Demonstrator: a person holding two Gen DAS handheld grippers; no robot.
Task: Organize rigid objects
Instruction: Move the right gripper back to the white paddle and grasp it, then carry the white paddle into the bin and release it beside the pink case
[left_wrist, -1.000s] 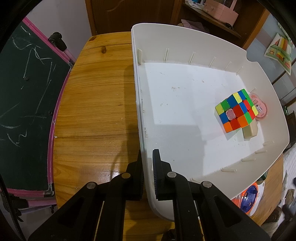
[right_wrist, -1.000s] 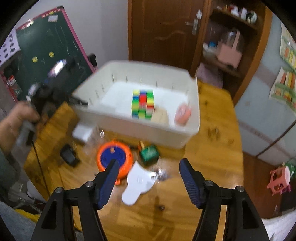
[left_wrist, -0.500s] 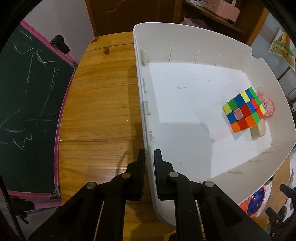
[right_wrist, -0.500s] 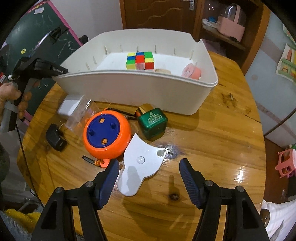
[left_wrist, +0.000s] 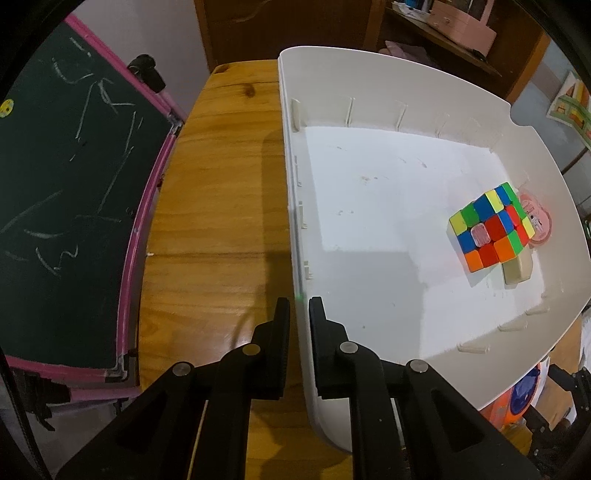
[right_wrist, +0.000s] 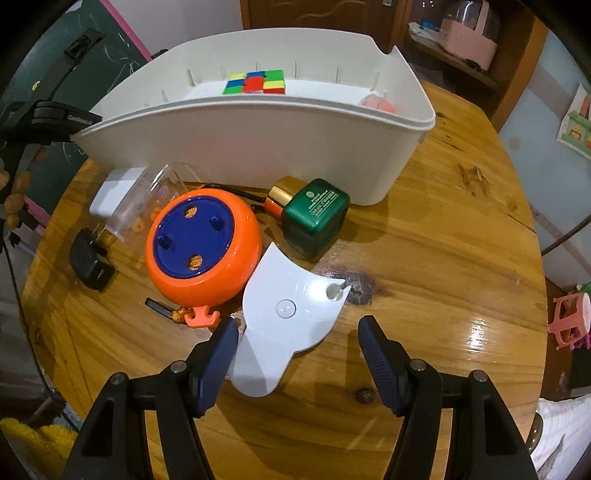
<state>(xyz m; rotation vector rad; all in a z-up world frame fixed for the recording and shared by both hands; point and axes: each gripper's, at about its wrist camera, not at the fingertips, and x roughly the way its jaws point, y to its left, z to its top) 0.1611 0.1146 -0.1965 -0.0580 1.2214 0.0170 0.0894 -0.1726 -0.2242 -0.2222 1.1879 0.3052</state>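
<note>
The left gripper (left_wrist: 297, 317) straddled the near wall of the white plastic bin (left_wrist: 295, 192), one finger outside and one inside, clamped on it with only the thin wall between the pads. Inside the bin, toward its far right corner, sat a colourful puzzle cube (left_wrist: 489, 230), with a pink round case (left_wrist: 537, 221) behind it and a beige block (left_wrist: 517, 271) touching its front.

The right gripper (right_wrist: 295, 347) hung with jaws apart, gripping nothing, low over the white flat plastic piece (right_wrist: 288, 317) on the wooden table (right_wrist: 443, 240). Beside that piece lay an orange and blue round toy (right_wrist: 201, 251), a green square bottle (right_wrist: 317, 218), a black charger (right_wrist: 90, 264) and a white adapter (right_wrist: 112, 192).
</note>
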